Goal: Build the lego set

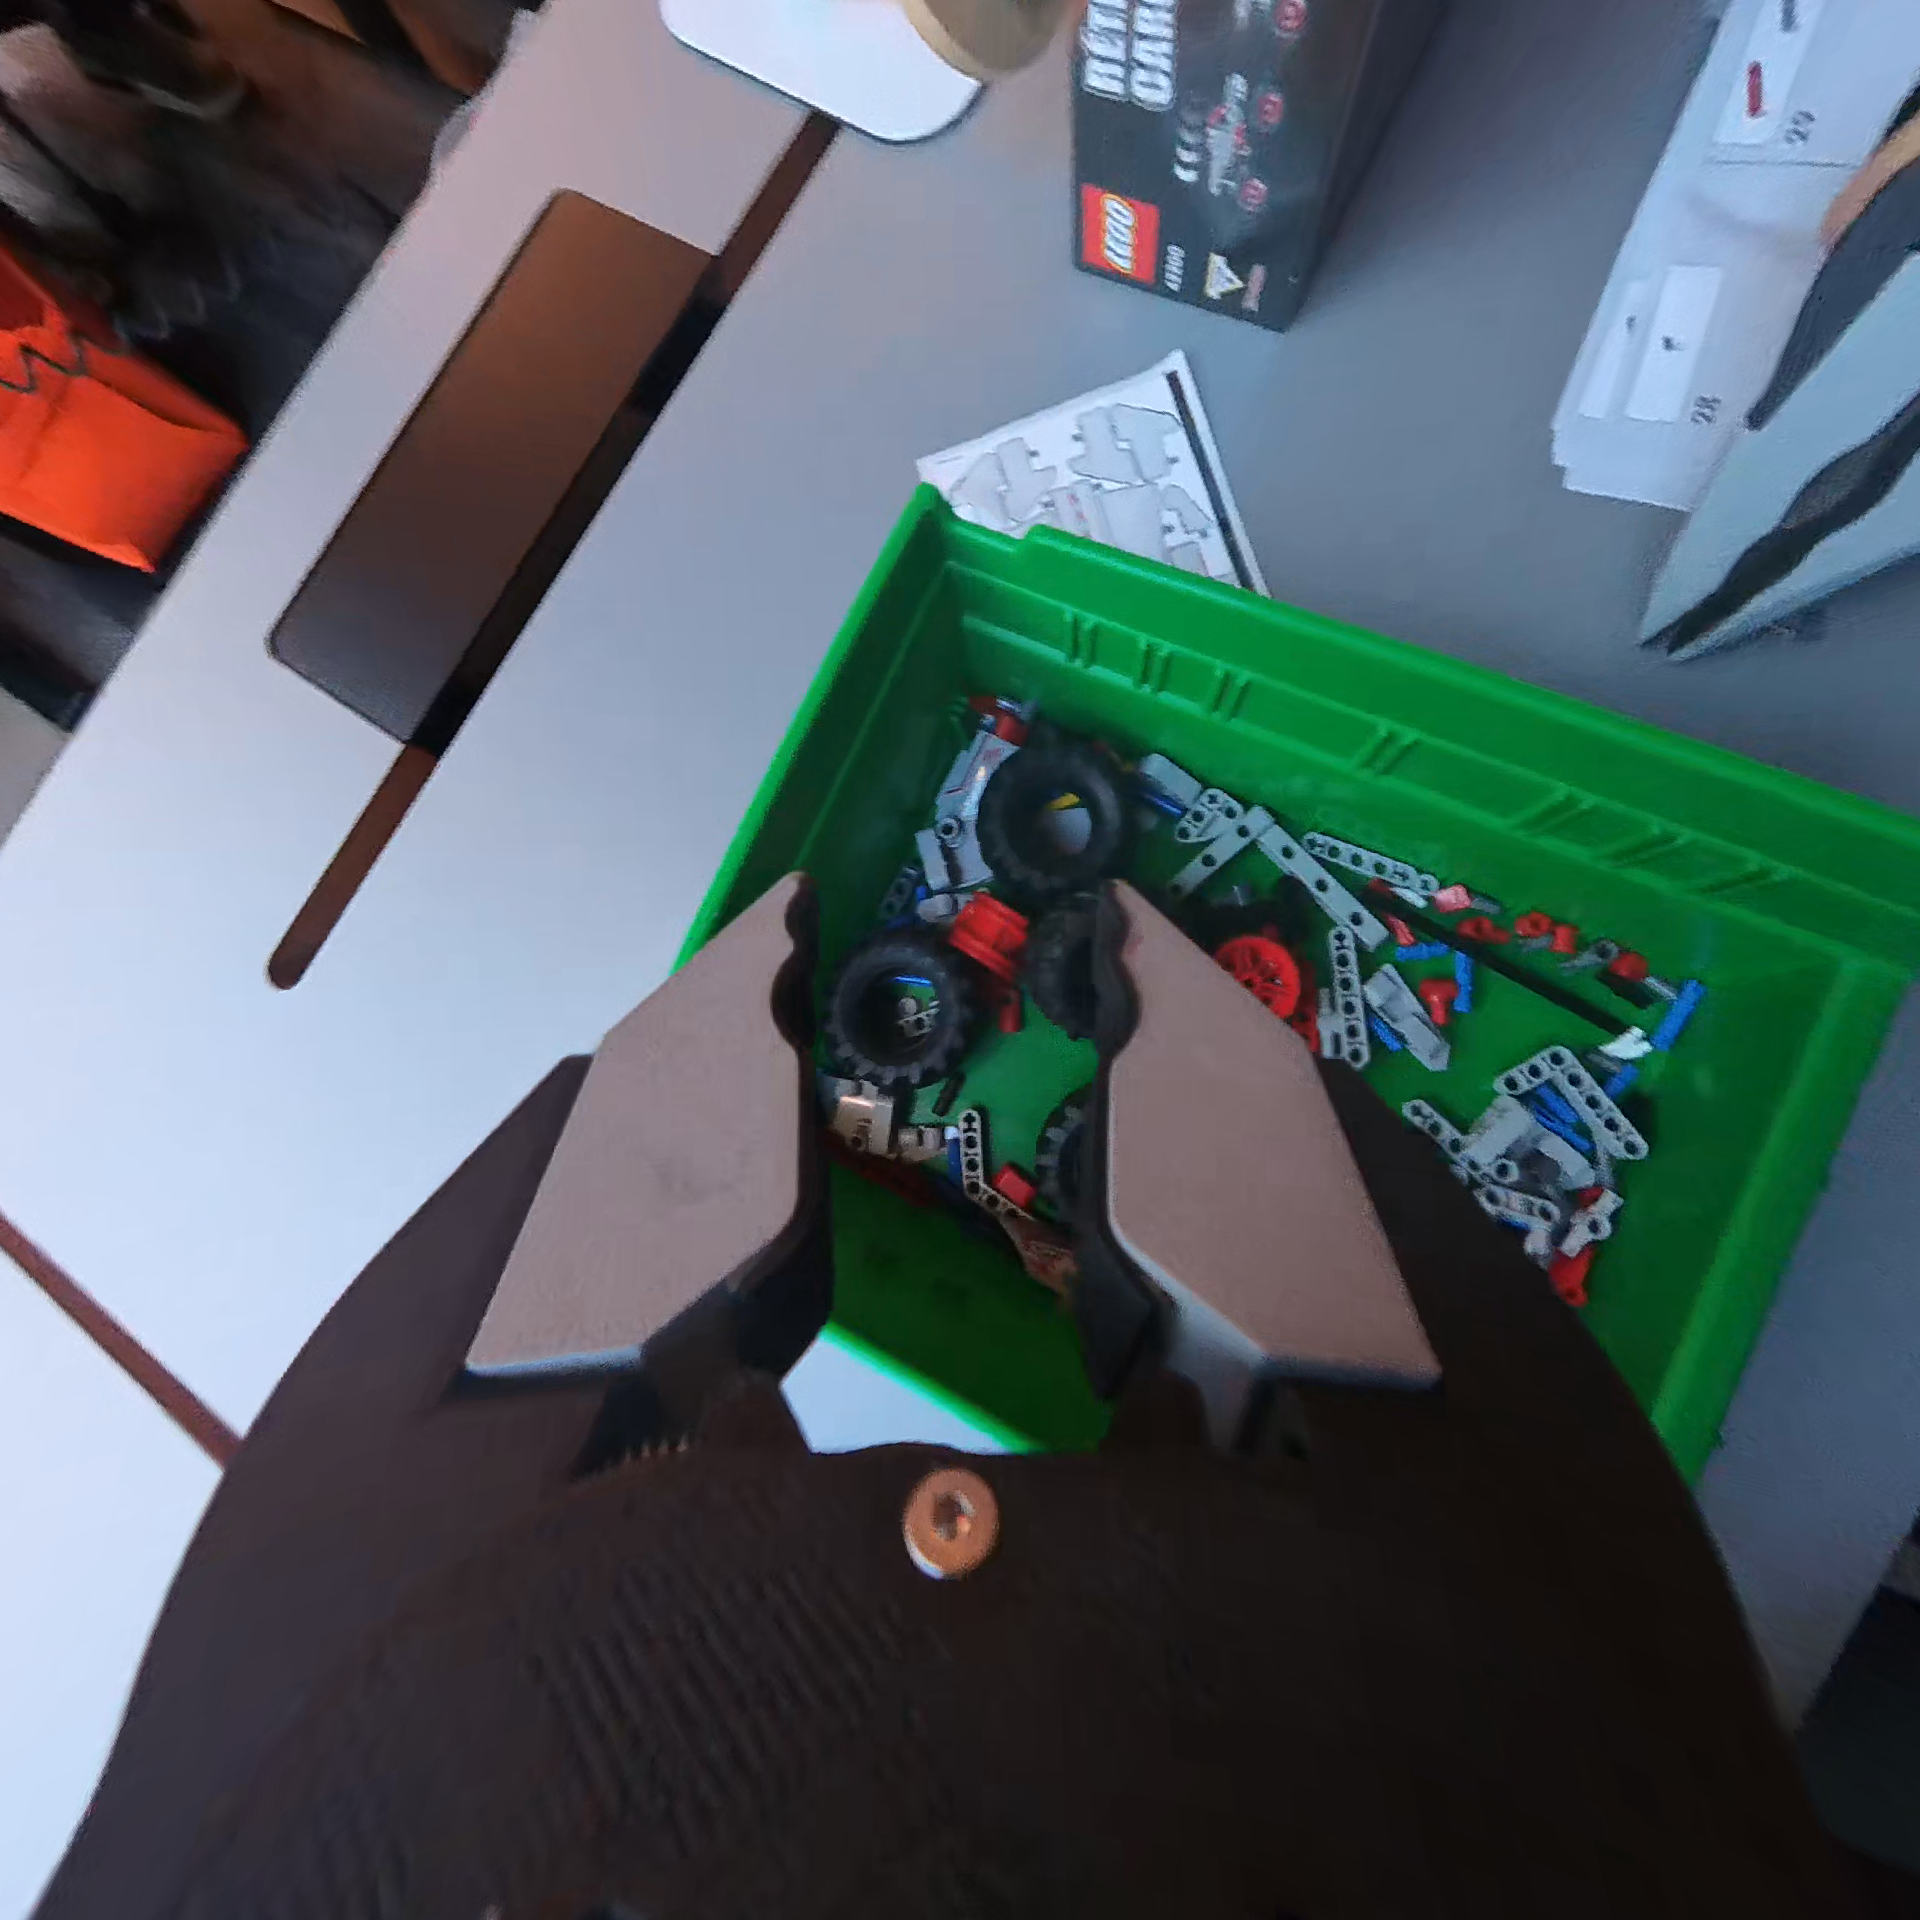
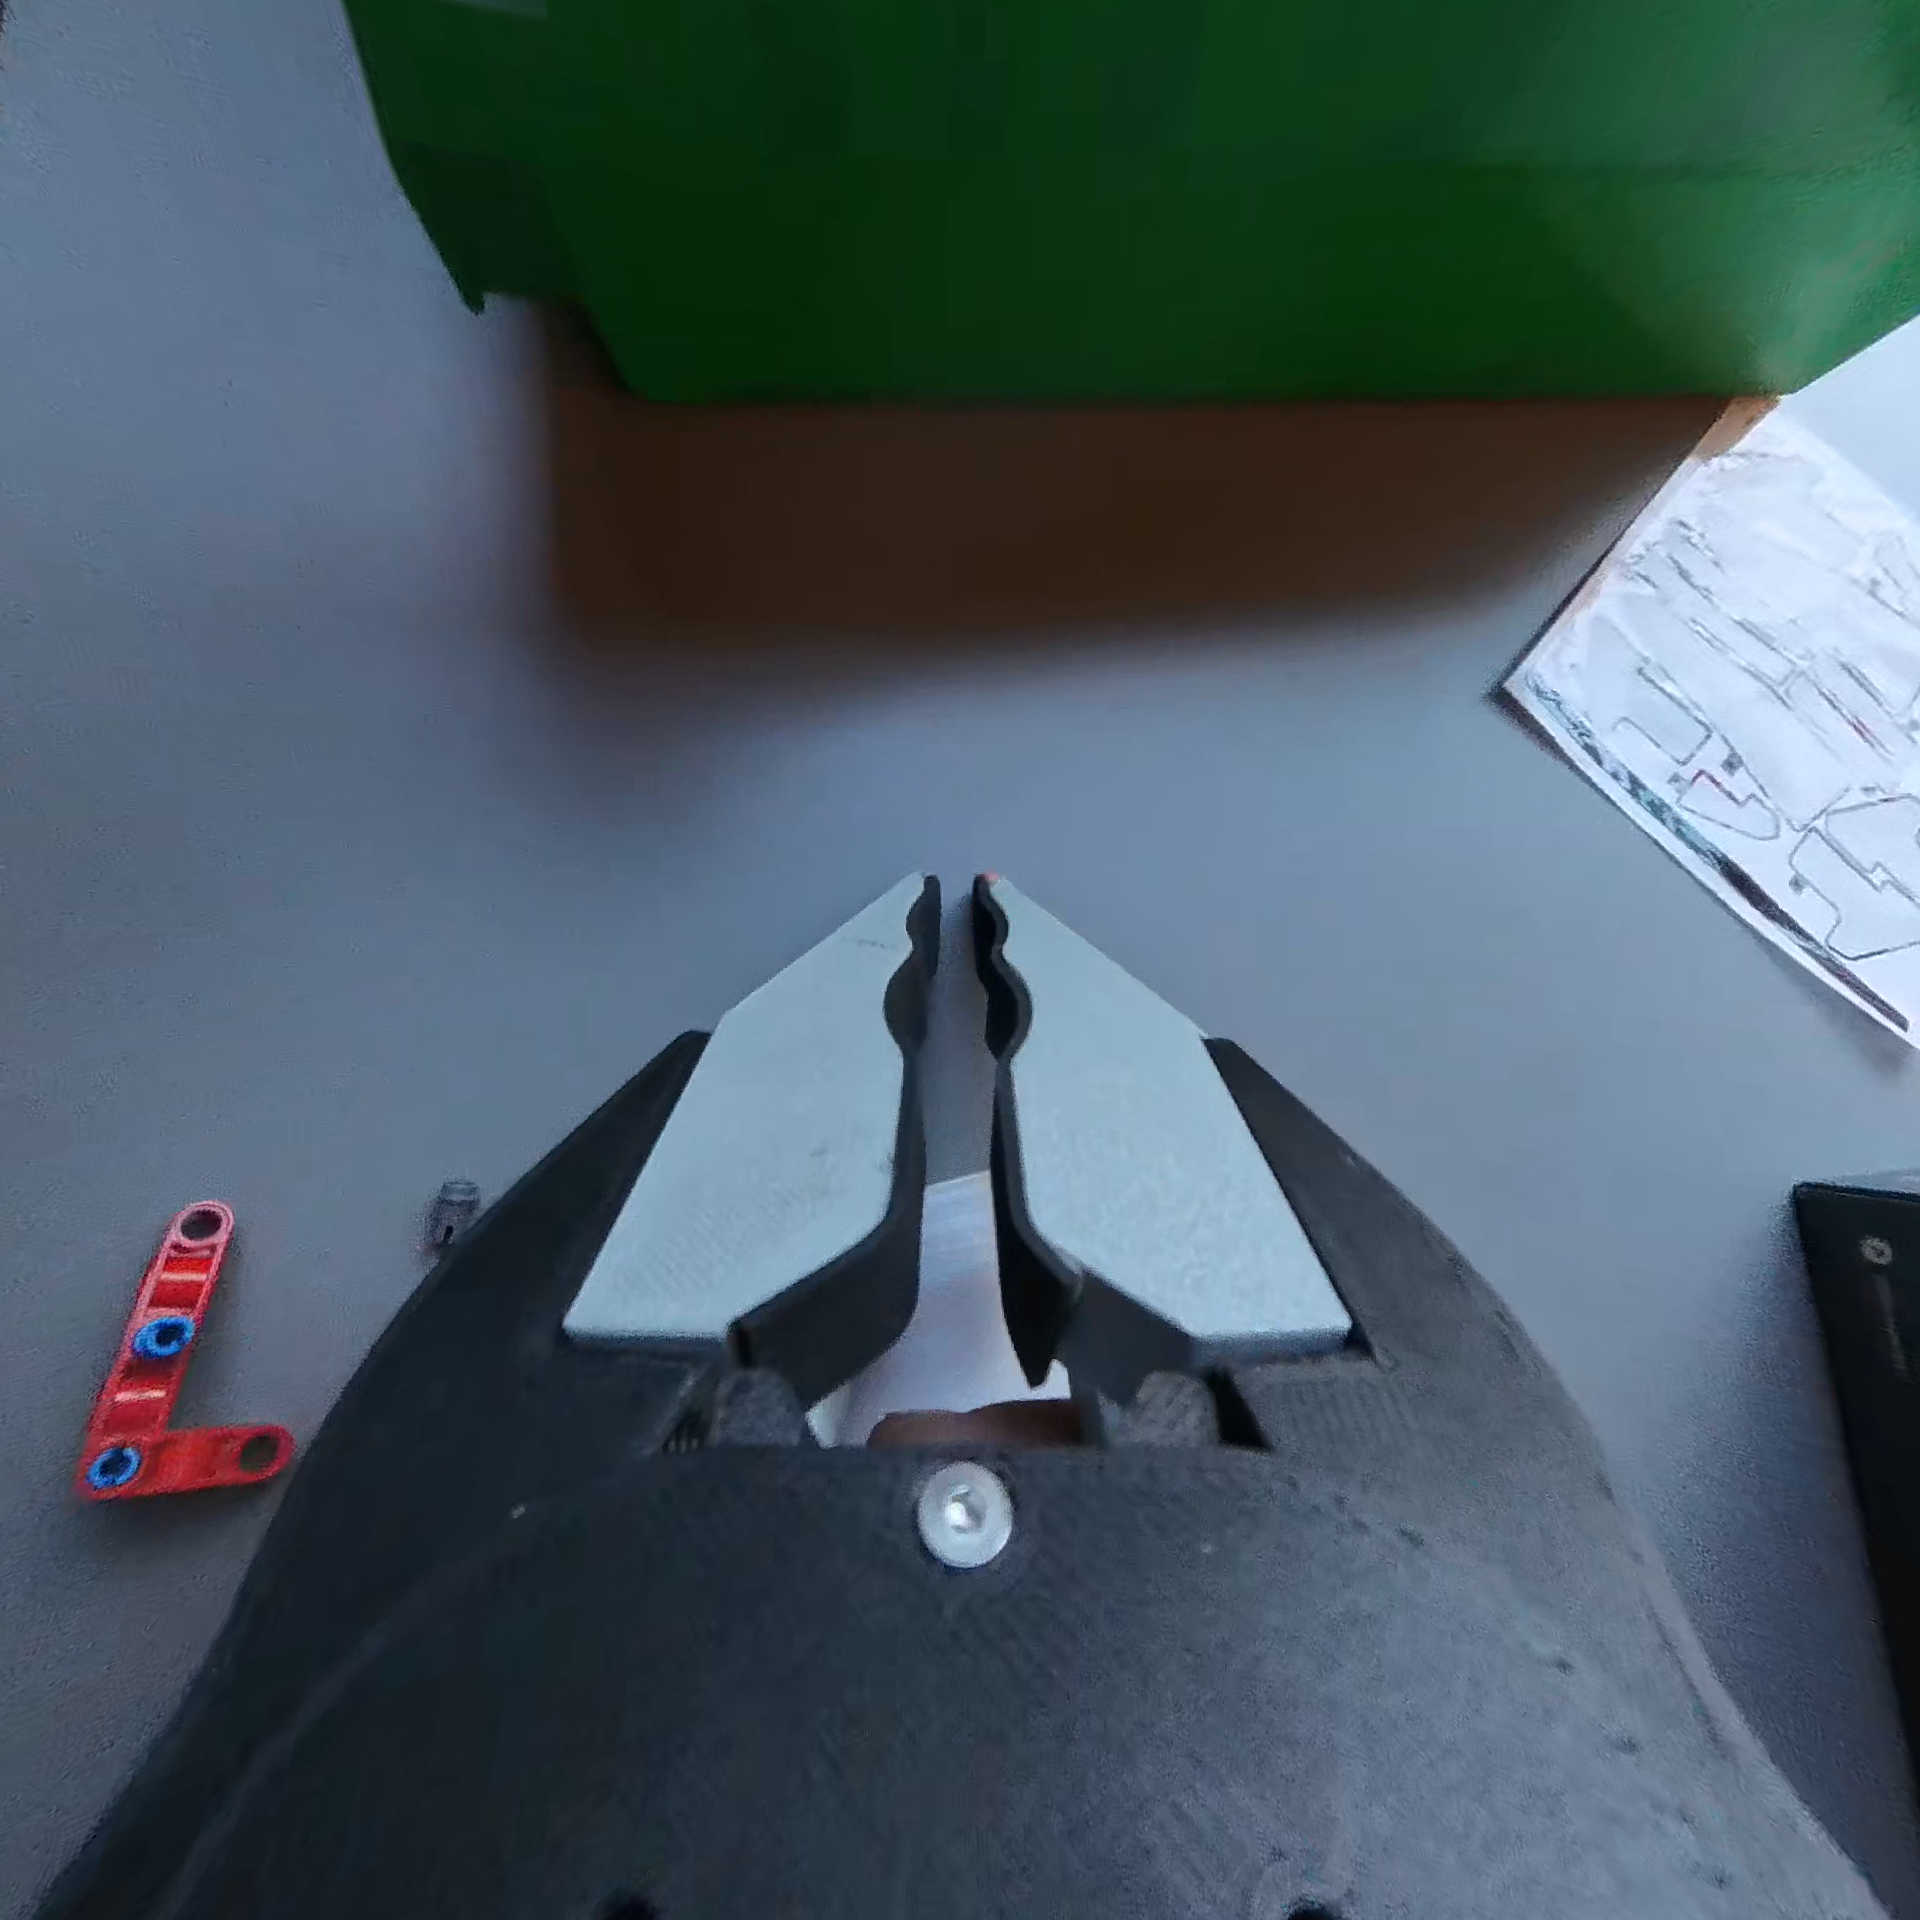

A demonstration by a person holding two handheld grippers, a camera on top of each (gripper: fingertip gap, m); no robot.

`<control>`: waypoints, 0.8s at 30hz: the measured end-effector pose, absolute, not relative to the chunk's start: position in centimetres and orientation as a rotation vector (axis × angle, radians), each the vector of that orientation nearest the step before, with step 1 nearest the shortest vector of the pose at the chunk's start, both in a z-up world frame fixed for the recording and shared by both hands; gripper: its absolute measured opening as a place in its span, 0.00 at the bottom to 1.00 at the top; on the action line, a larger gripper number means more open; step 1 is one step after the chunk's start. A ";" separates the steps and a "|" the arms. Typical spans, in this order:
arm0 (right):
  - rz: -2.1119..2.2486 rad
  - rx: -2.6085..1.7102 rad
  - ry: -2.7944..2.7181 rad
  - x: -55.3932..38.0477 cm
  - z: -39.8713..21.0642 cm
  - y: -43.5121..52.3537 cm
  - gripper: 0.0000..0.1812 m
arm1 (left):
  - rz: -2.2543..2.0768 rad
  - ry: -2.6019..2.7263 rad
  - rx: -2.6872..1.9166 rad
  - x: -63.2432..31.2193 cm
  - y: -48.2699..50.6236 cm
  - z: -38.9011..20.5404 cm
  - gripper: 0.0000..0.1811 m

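My left gripper (image 1: 956, 894) is open and empty, held over the left end of a green bin (image 1: 1455, 717) of loose Lego parts. Between its fingers I see two black tyres (image 1: 1055, 826) (image 1: 899, 1008) and a red wheel hub (image 1: 987, 932). Grey beams (image 1: 1288, 862) and small red and blue pins lie further right in the bin. My right gripper (image 2: 956, 883) is nearly closed with only a thin gap, low over the grey table. A red L-shaped beam with blue pins (image 2: 156, 1371) lies on the table to its left, beside a small grey pin (image 2: 452, 1210).
The Lego box (image 1: 1226, 156) stands behind the bin, with a sticker sheet (image 1: 1112, 468) at the bin's far corner and an open booklet (image 1: 1704, 281) at the right. In the right wrist view the bin's wall (image 2: 1143, 187) is ahead, the sheet (image 2: 1745, 707) to the right and a black box (image 2: 1870, 1403) at the right edge. Tip to tip, the grippers are about 30 centimetres apart. From my right tips it is roughly 10 centimetres to the small grey pin (image 2: 452, 1210); from my left, 35 centimetres.
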State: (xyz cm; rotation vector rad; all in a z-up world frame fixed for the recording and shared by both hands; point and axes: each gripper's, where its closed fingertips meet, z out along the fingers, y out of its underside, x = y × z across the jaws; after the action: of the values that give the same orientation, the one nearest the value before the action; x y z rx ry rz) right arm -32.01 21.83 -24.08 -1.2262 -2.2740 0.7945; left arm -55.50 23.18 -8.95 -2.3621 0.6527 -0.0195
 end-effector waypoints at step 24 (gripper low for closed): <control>0.907 -1.132 -1.876 -33.2 -18.6 24.5 0.03 | -0.073 0.930 -2.626 -53.4 21.8 -16.1 0.23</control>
State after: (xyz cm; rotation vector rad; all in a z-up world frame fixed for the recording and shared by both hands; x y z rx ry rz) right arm -33.22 24.47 -18.62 -1.1319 -1.8755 0.9067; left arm -53.40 21.80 -16.09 -2.6259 0.9303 -0.0729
